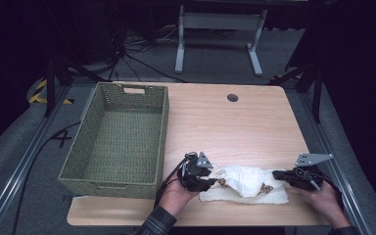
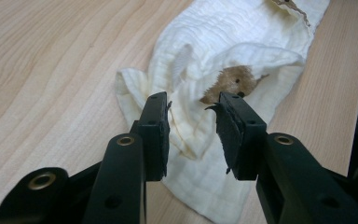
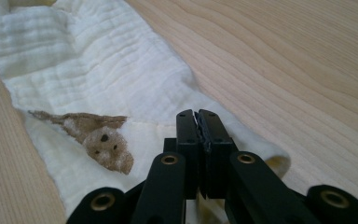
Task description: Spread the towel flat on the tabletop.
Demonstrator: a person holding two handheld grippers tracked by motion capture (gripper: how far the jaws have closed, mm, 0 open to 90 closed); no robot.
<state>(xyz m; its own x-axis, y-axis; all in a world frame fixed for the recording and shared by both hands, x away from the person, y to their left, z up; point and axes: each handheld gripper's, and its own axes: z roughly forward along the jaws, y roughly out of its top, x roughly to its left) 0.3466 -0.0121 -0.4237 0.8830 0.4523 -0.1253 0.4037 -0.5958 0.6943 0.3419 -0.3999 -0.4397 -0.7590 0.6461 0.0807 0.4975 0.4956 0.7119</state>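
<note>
Folding or gathering step on a white muslin cloth (image 1: 245, 183) with brown animal print, lying crumpled near the front edge of the wooden surface (image 1: 235, 127), between both hands and just right of the green woven basket (image 1: 117, 137); basket sitting empty.

Left claw (image 1: 214, 182) resting at the cloth's left end, jaws parted about halfway in the left gripper view, straddling a raised fold (image 2: 186, 126) but gripping nothing yet; brown print (image 2: 230, 81) lying just beyond the tips.

Right claw (image 1: 276, 175) sitting at the cloth's right end, jaws pressed together in the right gripper view (image 3: 198, 135) over the cloth edge; looking pinched on the hem, though fabric between the pads hard to make out; printed animal (image 3: 103, 140) lying just left of the tips.

Judging: grasp stage, one end likely secured, other end pending; next calling for closing the left claw on the fold, then lifting both ends together; risk of the left pinch catching one layer only and the cloth sagging.
</note>
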